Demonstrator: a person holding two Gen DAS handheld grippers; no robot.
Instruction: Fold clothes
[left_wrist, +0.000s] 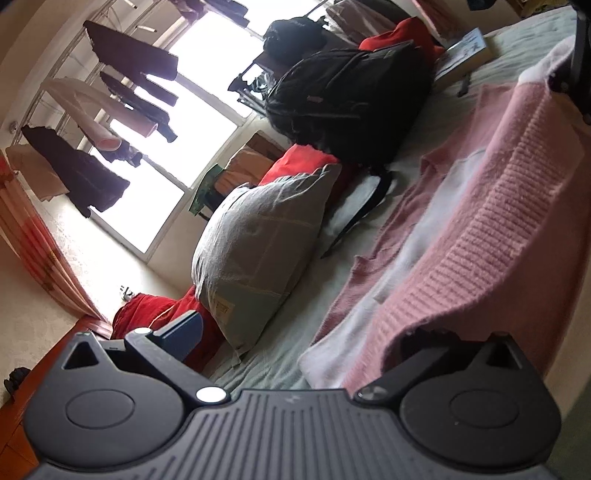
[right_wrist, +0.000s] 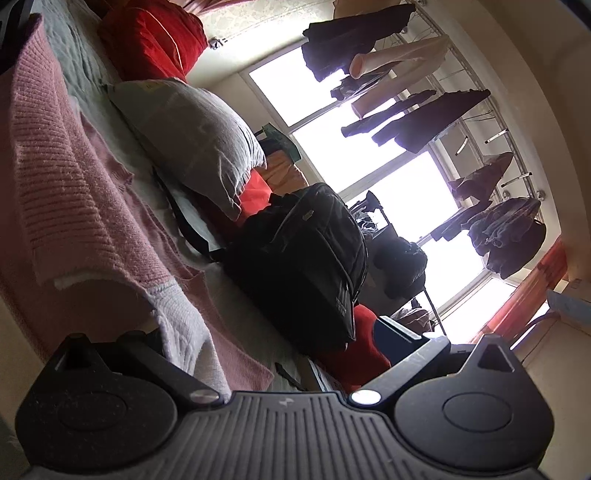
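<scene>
the left claw (left_wrist: 295, 334) is seen with its fingers set wide apart; one blue-tipped finger (left_wrist: 184, 332) shows clear of any cloth, while the other finger is hidden under the ribbed hem of a pink sweater (left_wrist: 498, 221), so whether the cloth is truly pinched cannot be told. the sweater is draped over that hidden side of the left claw and stretches ahead of it across the bed (left_wrist: 369, 258), with a white band running along its length.

the right claw (right_wrist: 269, 339) is likewise held wide apart; its blue-tipped finger (right_wrist: 399, 332) stands free, and its other finger is covered by the pink and white knit, so a grip there cannot be confirmed either. the same sweater (right_wrist: 74, 184) lies ahead of the right claw on its covered side.

beyond the cloth, ahead of both claws, a grey pillow (left_wrist: 258, 240) and a black backpack (left_wrist: 351, 99) are seen resting on the bed, with red bedding (right_wrist: 155, 37) beside the pillow. further ahead, dark clothes (right_wrist: 436, 118) are hung on a rack before a bright window (left_wrist: 210, 92).
</scene>
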